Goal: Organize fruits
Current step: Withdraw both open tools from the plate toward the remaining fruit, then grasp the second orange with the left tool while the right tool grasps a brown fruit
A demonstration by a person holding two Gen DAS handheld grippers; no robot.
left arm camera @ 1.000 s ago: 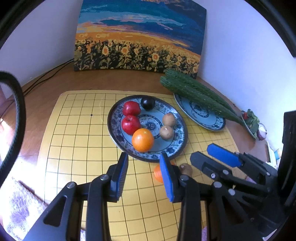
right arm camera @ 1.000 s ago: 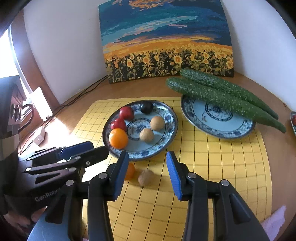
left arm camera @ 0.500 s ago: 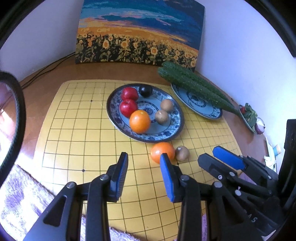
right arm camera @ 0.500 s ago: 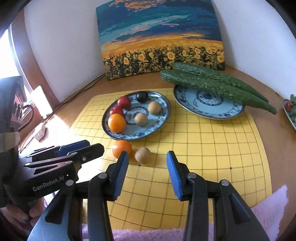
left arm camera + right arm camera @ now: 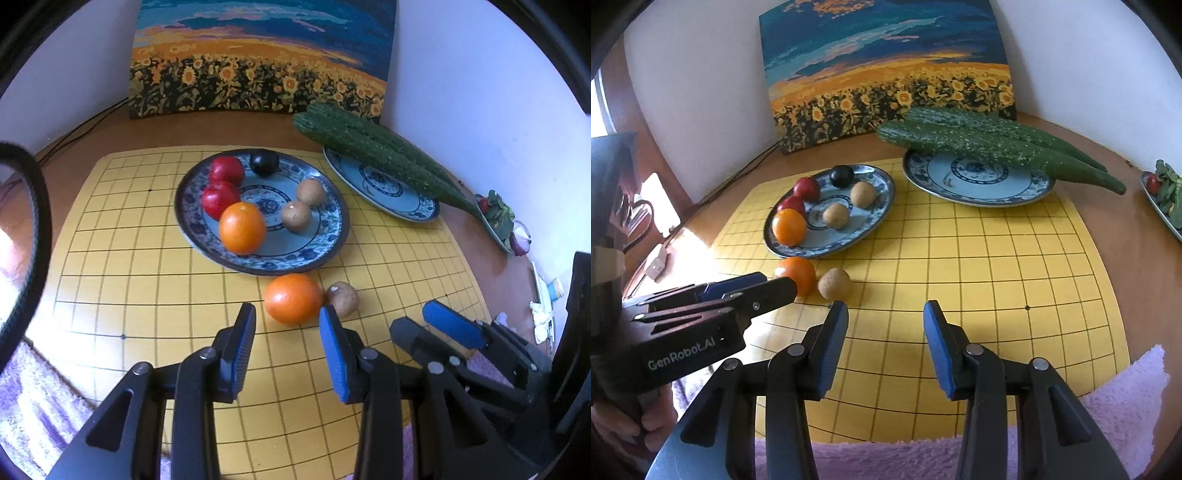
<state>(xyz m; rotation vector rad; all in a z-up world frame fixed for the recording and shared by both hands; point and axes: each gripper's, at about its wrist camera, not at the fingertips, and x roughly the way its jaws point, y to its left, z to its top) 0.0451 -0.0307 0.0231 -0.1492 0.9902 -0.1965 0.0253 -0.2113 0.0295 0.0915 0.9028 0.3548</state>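
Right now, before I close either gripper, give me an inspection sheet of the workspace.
Surface: yellow grid mat on a wooden table; purple towel at the near edge.
Job's things: fruit plate holds two red fruits, one dark fruit, one orange and two brown fruits; loose orange and loose brown fruit sit on the mat beside it.
Clutter: two cucumbers across the second plate; salad dish at far right.
Grippers: left gripper open, just short of the loose orange; right gripper open, empty.
Cables: black cable along the wall.
Surroundings: sunflower painting leaning on the white wall.
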